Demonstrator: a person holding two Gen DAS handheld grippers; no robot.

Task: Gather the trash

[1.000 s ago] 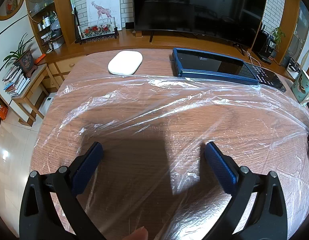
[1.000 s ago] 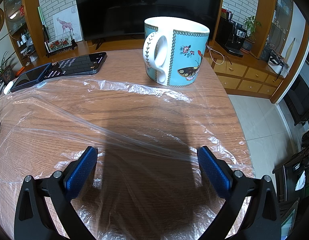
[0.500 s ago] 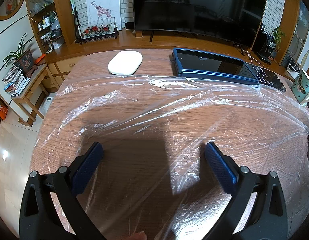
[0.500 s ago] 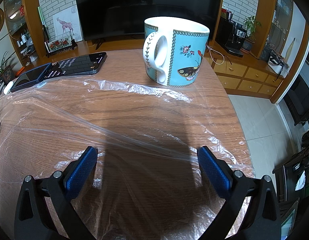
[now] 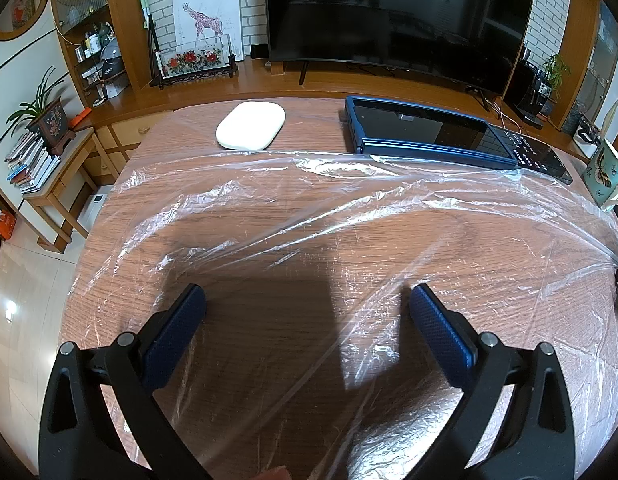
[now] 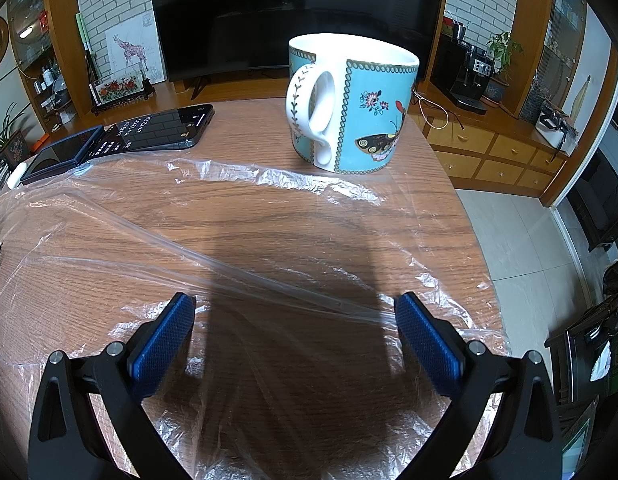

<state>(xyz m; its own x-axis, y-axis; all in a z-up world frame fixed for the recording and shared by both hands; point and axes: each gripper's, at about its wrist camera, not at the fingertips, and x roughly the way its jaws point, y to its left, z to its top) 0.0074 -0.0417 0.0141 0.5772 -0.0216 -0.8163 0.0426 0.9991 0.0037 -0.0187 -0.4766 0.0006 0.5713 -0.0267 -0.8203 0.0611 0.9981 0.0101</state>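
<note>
A large sheet of clear plastic film (image 5: 349,216) lies spread and wrinkled over the wooden table (image 5: 309,112). The same clear plastic film (image 6: 237,216) fills the right wrist view. My left gripper (image 5: 307,300) hovers just above the film near the table's front edge, open, nothing between its blue pads. My right gripper (image 6: 295,312) is also open over the film's right part; a taut fold of film runs between its fingers toward the right pad (image 6: 423,340).
A white oval case (image 5: 251,126) and a dark blue tablet (image 5: 421,130) with a phone (image 5: 537,158) lie beyond the film. A turquoise butterfly mug (image 6: 351,100) stands at the far right, by the table edge. A fingertip (image 5: 275,473) shows at the bottom.
</note>
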